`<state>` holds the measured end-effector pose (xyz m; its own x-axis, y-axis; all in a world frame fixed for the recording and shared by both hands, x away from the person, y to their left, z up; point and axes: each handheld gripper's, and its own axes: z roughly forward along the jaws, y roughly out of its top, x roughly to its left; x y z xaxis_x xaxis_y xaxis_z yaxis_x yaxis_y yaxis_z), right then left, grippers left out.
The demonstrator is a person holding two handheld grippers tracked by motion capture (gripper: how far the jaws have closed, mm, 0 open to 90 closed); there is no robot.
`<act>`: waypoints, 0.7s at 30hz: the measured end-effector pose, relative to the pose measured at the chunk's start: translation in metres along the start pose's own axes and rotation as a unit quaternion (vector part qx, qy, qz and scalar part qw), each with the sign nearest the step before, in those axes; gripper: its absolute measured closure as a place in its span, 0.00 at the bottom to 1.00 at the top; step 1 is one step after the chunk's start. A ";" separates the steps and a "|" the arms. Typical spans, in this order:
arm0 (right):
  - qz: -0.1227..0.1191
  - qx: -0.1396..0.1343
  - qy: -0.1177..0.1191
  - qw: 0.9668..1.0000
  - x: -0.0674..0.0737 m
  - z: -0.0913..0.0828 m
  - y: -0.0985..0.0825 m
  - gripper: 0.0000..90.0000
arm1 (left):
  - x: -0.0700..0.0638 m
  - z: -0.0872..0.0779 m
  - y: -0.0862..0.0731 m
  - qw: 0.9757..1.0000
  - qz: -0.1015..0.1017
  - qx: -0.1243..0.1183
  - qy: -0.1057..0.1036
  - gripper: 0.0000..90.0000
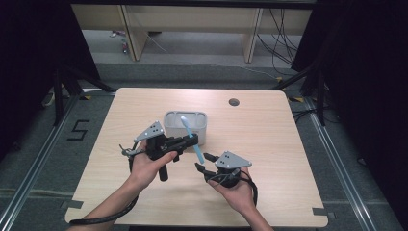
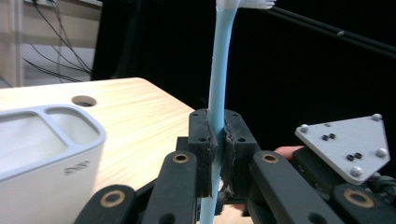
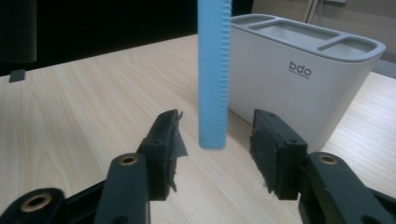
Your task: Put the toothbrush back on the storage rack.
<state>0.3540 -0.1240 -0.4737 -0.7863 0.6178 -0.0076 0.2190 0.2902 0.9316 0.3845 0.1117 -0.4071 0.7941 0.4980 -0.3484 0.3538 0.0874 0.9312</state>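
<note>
The right gripper (image 3: pixel 215 158) looks along its two black jaws, which stand apart with a clear gap between their padded faces. In that gap hangs the lower end of a light blue ribbed plastic handle (image 3: pixel 213 74) — upright, its blunt tip clear of the pale wooden table (image 3: pixel 88 98) and touching neither jaw. Just behind it, to the right, stands a white oval plastic holder with grey compartments on top (image 3: pixel 299 88), lettered "bdo" on its side. The far background is dark.
</note>
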 end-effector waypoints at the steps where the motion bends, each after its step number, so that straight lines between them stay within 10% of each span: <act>1: 0.004 0.005 0.001 1.000 0.000 0.000 0.000 0.55 | 0.001 -0.001 0.000 1.000 0.007 -0.001 0.006 0.92; 21: 0.012 0.003 -0.025 1.000 -0.010 -0.011 -0.011 0.51 | 0.011 -0.021 0.009 0.989 0.109 -0.014 0.101 0.92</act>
<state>0.3533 -0.1412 -0.4804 -0.7512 0.6601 -0.0044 0.2407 0.2801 0.9293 0.3861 0.1359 -0.4001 0.7334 0.6702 -0.1139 0.1690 -0.0175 0.9855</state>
